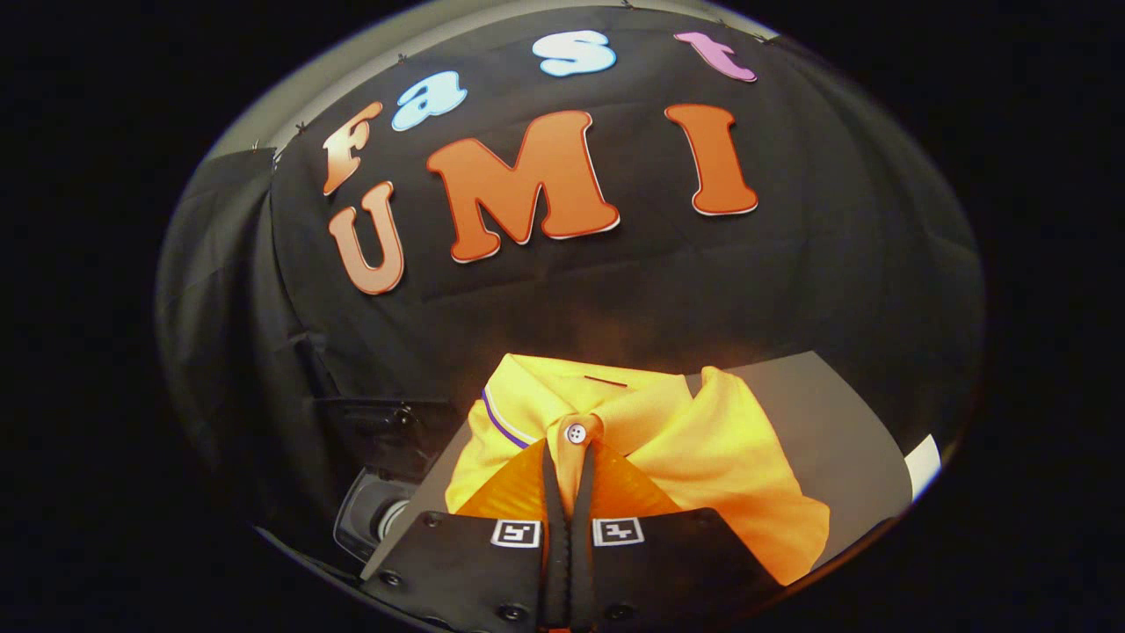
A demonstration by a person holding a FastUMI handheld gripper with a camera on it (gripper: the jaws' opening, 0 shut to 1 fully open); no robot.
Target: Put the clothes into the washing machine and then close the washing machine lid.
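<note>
The jaws stand pressed together on the shirt, pinching a fold of yellow cloth just under the collar, at the button that sits right at their tips. The shirt is held up ahead of the jaws: the collar stands beyond the tips, and the larger part of the cloth hangs to the right of them, over the grey table. To the left of the jaws and lower, a dark rounded shape with a light ring is half in shadow; it may be the washer, but I cannot tell this surely.

The step in hand seems to be the carrying of the shirt to the washer. To do it well, I think the pinch should stay firm, because the hold is only on a thin fold near the placket and the cloth could slip out. The hanging part on the right is heavy and loose, so the shirt should be lifted high enough that it does not drag on the table or catch on the rim of the opening. It is better to release only when most of the cloth is inside.
</note>
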